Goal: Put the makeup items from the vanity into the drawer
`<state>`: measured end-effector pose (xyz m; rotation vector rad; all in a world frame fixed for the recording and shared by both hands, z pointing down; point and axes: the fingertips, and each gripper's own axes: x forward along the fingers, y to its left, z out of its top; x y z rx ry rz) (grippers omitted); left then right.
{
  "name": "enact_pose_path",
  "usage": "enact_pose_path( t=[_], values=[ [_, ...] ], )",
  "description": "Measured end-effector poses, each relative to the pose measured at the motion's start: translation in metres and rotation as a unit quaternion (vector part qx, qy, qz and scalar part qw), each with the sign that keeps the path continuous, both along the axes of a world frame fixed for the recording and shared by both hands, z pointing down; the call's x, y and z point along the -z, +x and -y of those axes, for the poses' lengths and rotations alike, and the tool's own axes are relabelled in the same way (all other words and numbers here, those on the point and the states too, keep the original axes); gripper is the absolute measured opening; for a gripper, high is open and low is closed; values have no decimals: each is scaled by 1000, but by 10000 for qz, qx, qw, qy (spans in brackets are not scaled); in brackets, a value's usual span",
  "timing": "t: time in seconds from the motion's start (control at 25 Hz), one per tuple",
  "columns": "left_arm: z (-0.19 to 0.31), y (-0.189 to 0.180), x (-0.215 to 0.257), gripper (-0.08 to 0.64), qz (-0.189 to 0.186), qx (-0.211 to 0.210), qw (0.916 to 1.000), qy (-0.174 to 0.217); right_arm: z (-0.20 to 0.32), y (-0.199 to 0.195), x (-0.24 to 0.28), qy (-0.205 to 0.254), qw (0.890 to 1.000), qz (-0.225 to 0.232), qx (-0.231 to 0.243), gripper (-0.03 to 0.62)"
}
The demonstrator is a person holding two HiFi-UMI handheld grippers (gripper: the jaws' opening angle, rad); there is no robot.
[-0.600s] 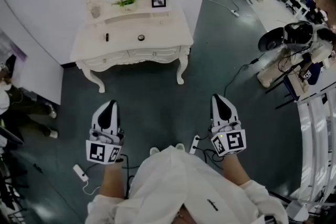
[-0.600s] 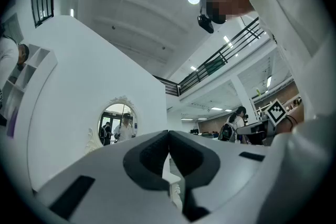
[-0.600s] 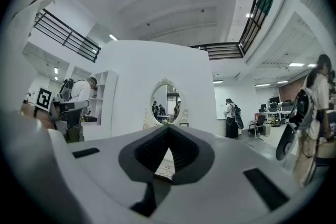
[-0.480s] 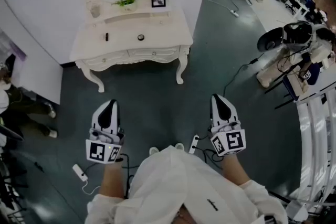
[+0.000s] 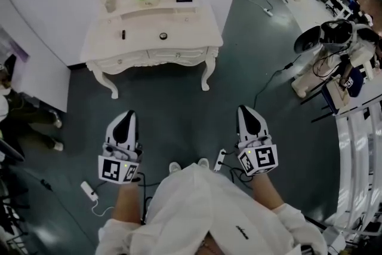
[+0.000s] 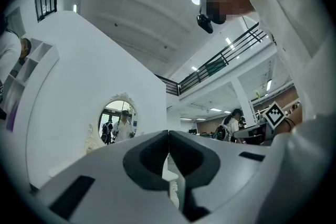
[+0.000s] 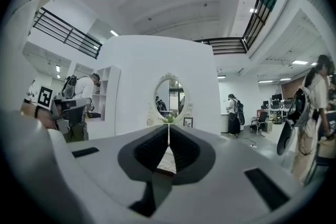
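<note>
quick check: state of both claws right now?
Left claw: closed, holding nothing.
Right claw: closed, holding nothing.

- I see the white vanity [image 5: 191,33] ahead against the wall, its drawers [image 5: 176,56] shut.
- On its top lie a small dark item [image 5: 123,34] and a small round item [image 5: 163,36], apart.
- My left gripper [image 5: 126,116] and right gripper [image 5: 246,111] hover over the dark floor [image 5: 173,110], well short of the vanity.

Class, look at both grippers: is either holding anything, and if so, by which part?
Nothing is held; the left gripper and right gripper are both shut, empty.
</note>
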<state>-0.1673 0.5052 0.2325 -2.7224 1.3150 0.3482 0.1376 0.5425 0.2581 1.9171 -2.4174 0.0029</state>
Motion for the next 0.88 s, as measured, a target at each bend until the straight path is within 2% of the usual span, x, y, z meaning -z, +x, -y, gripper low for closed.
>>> enact_pose_path(
  t=[0.16, 0.48, 0.88],
  values=[
    [4, -13, -8, 26, -9, -49, 9999, -88, 9, -19, -5, -100, 9999, -31, 115, 98],
    [8, -41, -20, 26, 22, -250, 9994, -218, 22, -69, -11, -208, 9984, -317, 419, 322],
    [28, -56, -34, 26, -93, -454, 9980, -420, 46, -102, -28, -494, 9958, -248, 732, 446]
  ],
)
